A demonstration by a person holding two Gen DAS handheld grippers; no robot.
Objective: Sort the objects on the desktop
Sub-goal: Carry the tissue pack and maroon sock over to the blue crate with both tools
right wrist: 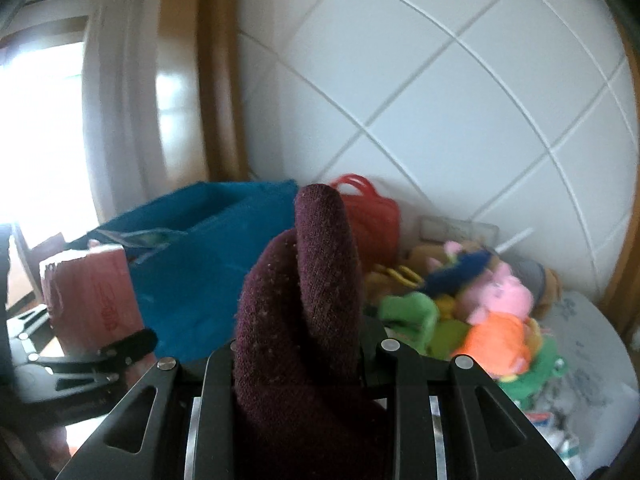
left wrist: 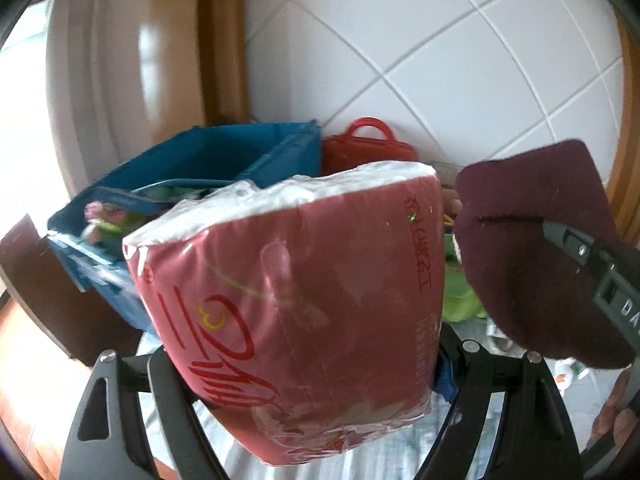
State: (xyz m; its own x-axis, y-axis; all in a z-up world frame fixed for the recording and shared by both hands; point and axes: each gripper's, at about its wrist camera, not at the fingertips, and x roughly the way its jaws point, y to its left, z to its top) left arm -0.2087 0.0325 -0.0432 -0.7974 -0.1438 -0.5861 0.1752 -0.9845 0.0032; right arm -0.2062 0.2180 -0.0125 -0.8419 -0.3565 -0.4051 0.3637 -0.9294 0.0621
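Observation:
My left gripper [left wrist: 304,364] is shut on a pink plastic-wrapped tissue pack [left wrist: 296,304], which fills the middle of the left wrist view and is lifted in front of a blue fabric bin [left wrist: 224,160]. The same tissue pack [right wrist: 94,296] shows at the left of the right wrist view, with the left gripper [right wrist: 100,350] under it. My right gripper [right wrist: 298,364] is shut on a folded maroon knit cloth [right wrist: 304,300] that sticks up between its jaws. The maroon cloth [left wrist: 536,248] also hangs at the right of the left wrist view.
A red basket [left wrist: 368,144] stands behind the blue bin [right wrist: 208,256] against a white tiled wall [right wrist: 440,100]. A heap of plush toys [right wrist: 480,304], green, pink and orange, lies to the right on a patterned table cover [right wrist: 592,364]. A wooden frame [left wrist: 220,40] and a curtain are at the left.

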